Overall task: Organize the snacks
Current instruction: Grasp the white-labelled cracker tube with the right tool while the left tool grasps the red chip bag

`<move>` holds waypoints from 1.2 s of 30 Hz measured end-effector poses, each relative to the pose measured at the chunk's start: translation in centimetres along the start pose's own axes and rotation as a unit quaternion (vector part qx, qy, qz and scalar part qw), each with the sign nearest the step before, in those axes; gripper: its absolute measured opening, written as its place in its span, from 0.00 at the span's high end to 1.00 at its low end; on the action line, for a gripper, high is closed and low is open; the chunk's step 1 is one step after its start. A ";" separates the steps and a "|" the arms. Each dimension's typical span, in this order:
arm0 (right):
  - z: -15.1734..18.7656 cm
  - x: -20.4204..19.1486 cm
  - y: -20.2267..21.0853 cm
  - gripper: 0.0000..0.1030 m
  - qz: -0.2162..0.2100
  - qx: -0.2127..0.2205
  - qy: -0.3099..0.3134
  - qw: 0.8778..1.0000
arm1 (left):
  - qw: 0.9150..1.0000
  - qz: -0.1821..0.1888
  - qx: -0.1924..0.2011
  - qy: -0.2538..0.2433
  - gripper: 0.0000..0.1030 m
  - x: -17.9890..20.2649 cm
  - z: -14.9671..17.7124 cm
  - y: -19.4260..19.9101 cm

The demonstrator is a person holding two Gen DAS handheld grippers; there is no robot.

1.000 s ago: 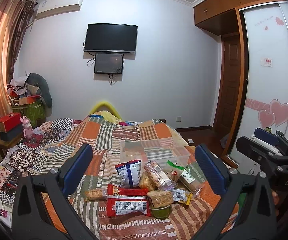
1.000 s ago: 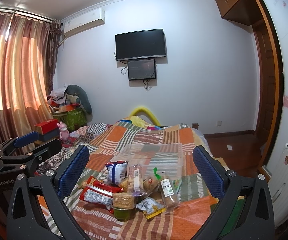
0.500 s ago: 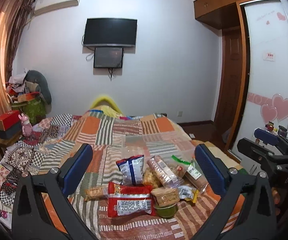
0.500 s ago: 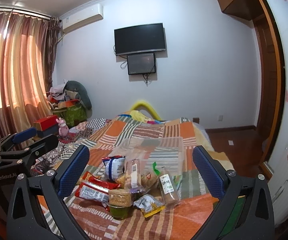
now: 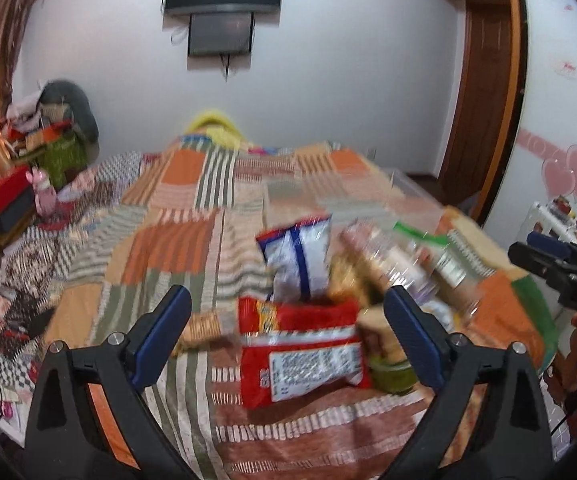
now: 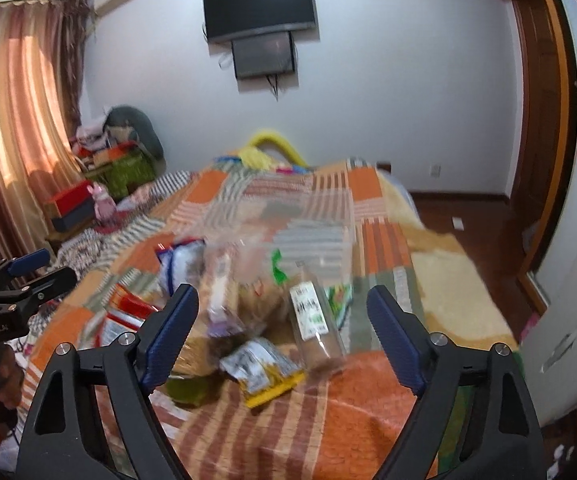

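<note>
A pile of snacks lies on the patchwork bed. In the left wrist view I see a red packet (image 5: 300,350), a blue-and-white bag (image 5: 298,258), a clear sleeve of biscuits (image 5: 388,258) and a green cup (image 5: 392,374). My left gripper (image 5: 286,332) is open and empty, just above the red packet. In the right wrist view a clear pack with a white label (image 6: 314,324) and a yellow-edged packet (image 6: 262,368) lie between the fingers of my right gripper (image 6: 280,330), which is open and empty above them. A clear plastic box (image 6: 308,216) stands behind the pile. Both views are blurred.
The bed's quilt (image 5: 176,216) stretches away to the far wall. A cluttered side table (image 5: 12,200) stands at the left by the curtains. A wardrobe and door (image 5: 484,100) are at the right. The other gripper shows at the right edge (image 5: 560,264) and the left edge (image 6: 16,280).
Both grippers have tilted down and moved closer to the snack pile, which now looks larger and sits between the fingers. Both stay open.
</note>
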State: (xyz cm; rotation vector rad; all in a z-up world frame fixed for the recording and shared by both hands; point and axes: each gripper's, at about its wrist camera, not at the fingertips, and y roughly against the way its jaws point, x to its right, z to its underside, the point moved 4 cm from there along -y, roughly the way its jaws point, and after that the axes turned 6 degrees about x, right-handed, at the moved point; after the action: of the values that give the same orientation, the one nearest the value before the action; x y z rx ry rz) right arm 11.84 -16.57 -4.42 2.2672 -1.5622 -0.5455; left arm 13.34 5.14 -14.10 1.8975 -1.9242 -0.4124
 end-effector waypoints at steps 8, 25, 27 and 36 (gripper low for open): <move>1.9 2.2 -3.6 0.27 0.003 -0.067 -0.014 0.998 | 0.997 0.017 -0.078 0.021 0.04 -1.1 3.5 -5.2; 4.2 2.3 -8.1 0.39 -0.013 -0.134 -0.009 0.991 | 0.990 0.019 -0.140 -0.005 0.00 1.1 6.0 -9.8; 4.4 2.3 -8.6 0.46 -0.018 -0.143 -0.010 0.990 | 0.991 0.012 -0.135 -0.017 0.00 1.3 6.1 -10.0; 4.4 3.3 -7.4 0.66 -0.014 -0.134 -0.021 0.991 | 0.994 -0.002 -0.105 -0.038 0.26 1.8 5.5 -8.5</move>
State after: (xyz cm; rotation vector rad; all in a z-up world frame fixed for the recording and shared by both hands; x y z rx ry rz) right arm 16.75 -17.42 -12.17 2.0886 -1.3838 -0.7670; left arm 18.18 2.64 -22.88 1.7730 -1.8449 -0.6690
